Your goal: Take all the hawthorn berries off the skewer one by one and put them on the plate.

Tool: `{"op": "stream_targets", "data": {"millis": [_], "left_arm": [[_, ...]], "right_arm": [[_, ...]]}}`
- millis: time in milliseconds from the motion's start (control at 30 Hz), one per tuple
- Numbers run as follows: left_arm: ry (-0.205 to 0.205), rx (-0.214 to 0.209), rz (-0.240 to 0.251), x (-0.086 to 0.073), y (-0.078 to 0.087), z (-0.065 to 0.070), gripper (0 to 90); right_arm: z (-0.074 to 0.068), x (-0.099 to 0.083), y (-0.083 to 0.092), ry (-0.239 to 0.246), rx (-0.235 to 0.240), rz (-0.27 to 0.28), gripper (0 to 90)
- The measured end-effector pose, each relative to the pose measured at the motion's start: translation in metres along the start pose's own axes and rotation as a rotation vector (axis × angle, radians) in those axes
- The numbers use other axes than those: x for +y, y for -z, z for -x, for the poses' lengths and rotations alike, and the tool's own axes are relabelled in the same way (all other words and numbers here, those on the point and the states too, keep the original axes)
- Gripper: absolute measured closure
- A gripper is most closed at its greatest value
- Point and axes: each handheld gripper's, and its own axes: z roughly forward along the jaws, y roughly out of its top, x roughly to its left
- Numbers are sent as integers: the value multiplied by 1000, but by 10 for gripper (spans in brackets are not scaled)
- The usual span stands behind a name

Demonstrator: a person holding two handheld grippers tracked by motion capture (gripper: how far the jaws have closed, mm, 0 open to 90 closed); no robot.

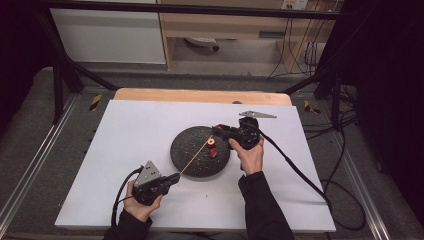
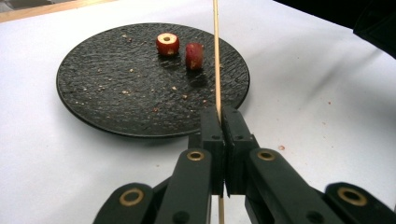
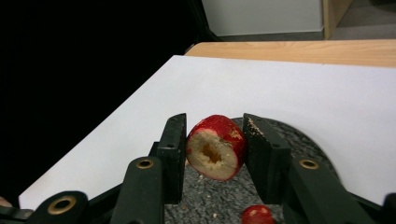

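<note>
two cored red fruit pieces: one grasped in the right gripper fingers above the round black plate, mid-worktop. left gripper fingers clench a thin wooden skewer. threading likely next, needing hole aligned with tip.

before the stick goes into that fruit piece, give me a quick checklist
1. Left gripper shut on the stick: ok.
2. Fruit piece sits between the right gripper jaws: ok; whether both jaws press it: cannot tell.
3. Hole in the fruit piece is open and visible: ok.
4. Stick tip lined up with that hole: cannot tell.
5. Second fruit piece rests on the plate, beside the stick's line: ok.
6. Plate lies flat on the white sheet: ok.
</note>
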Motion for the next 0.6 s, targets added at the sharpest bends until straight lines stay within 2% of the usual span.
{"op": "stream_targets", "data": {"millis": [300,600], "left_arm": [[9,11,5,0,3,-4,884],[32,32,22,2,8,-11,884]], "right_arm": [[6,7,5,23,-48,4,620],[0,-5,-3,47,-36,-27,620]]}}
